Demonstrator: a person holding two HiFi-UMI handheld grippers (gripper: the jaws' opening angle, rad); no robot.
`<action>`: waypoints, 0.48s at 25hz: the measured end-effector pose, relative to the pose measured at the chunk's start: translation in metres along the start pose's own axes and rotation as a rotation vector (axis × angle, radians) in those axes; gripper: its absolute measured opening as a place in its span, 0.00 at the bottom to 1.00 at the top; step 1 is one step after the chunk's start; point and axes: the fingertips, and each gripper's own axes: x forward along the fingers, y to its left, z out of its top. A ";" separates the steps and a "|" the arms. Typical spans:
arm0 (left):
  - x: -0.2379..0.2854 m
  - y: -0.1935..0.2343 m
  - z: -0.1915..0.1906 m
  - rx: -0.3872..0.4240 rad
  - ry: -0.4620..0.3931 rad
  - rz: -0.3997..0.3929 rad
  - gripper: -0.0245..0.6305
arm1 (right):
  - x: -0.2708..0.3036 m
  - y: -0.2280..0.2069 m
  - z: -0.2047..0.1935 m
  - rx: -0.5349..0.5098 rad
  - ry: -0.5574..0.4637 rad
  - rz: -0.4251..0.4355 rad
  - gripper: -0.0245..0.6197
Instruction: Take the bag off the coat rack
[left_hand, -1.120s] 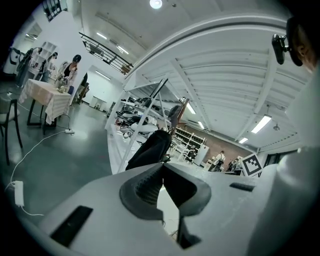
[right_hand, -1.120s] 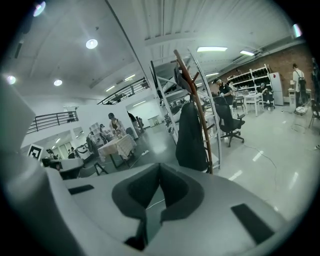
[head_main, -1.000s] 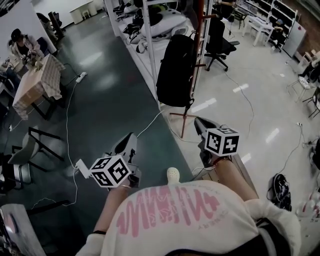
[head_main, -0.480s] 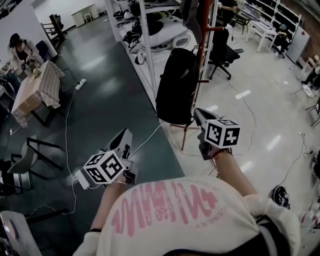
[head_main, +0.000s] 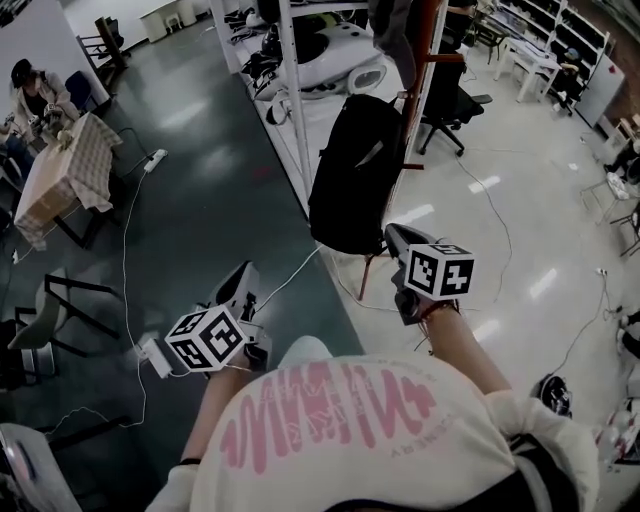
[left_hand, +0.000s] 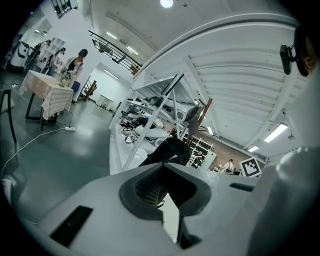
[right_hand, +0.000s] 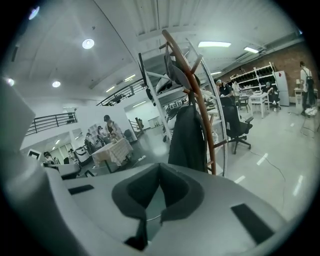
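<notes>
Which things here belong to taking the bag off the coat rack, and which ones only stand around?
For the job: black bag, hanging on the coat rack; left gripper and right gripper, both with jaws shut and empty.
Just around: table with cloth, office chair, power strip, white shelf frame.

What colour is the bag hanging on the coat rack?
Black. The bag shows best in the head view, hanging from the reddish-brown coat rack.
</notes>
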 end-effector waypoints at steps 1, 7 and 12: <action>0.002 0.002 0.000 0.008 0.007 0.002 0.04 | 0.001 -0.001 0.000 0.006 -0.004 -0.001 0.05; 0.027 0.009 -0.003 0.027 0.050 -0.013 0.04 | 0.008 -0.023 -0.008 0.059 -0.012 -0.038 0.05; 0.053 0.021 -0.010 0.010 0.106 -0.046 0.04 | 0.021 -0.033 -0.008 0.094 -0.013 -0.066 0.05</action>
